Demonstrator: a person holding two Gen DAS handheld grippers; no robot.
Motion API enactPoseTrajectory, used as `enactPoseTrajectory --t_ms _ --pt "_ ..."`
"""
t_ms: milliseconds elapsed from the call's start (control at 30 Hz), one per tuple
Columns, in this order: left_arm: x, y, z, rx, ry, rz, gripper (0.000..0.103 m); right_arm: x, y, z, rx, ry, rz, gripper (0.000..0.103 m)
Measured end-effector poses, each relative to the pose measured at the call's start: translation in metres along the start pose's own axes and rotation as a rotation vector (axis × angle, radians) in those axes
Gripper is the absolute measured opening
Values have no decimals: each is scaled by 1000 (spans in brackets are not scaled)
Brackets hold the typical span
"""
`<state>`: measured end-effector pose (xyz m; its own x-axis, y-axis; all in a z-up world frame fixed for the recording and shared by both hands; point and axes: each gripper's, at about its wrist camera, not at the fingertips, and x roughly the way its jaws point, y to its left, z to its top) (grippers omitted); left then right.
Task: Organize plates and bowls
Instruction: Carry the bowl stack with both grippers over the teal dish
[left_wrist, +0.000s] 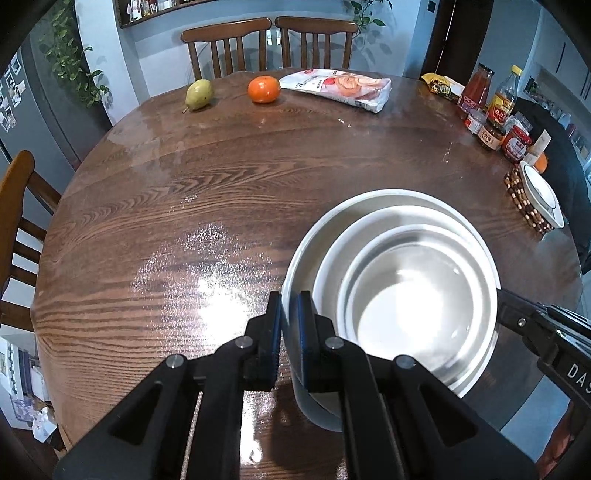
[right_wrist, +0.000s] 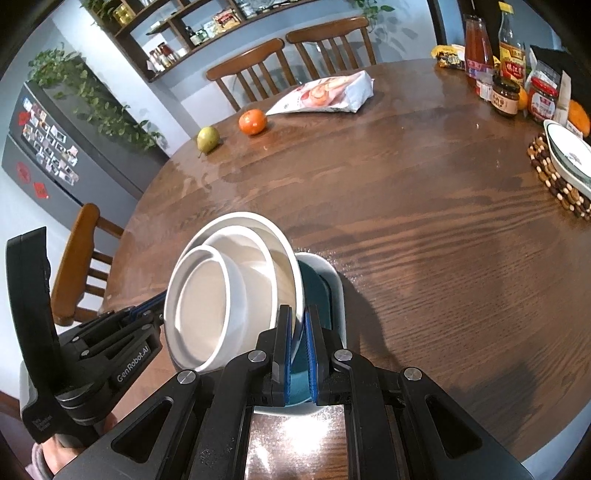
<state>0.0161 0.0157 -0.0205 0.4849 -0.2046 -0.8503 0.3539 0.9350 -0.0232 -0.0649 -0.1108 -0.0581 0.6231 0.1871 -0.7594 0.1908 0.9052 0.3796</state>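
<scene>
Three white bowls (left_wrist: 406, 280) sit nested inside one another over the near part of the round wooden table (left_wrist: 184, 206). My left gripper (left_wrist: 290, 299) is shut on the left rim of the largest white bowl. In the right wrist view the white stack (right_wrist: 229, 288) leans against a teal-lined bowl (right_wrist: 317, 280) with a pale grey outside. My right gripper (right_wrist: 299, 310) is shut on the teal-lined bowl's rim, with the white stack's edge against its left pad. Each gripper shows in the other's view: the right (left_wrist: 502, 295), the left (right_wrist: 159, 299). I cannot tell whether the bowls touch the table.
A patterned plate (right_wrist: 569, 155) lies on a beaded trivet (right_wrist: 554, 181) at the right edge. Sauce jars and bottles (left_wrist: 491, 122) crowd the far right. A pear (left_wrist: 199, 94), an orange (left_wrist: 263, 88) and a food bag (left_wrist: 340, 86) lie at the far side. Wooden chairs (left_wrist: 229, 44) ring the table.
</scene>
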Motion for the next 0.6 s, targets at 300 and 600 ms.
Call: enactPoseTrajectory --t_ms 300,600 --pt "2 -1 -3 14 17 3 3 1 -4 -5 16 11 0 11" --pt "8 -4 -5 20 36 9 4 5 -7 -7 24 26 0 11"
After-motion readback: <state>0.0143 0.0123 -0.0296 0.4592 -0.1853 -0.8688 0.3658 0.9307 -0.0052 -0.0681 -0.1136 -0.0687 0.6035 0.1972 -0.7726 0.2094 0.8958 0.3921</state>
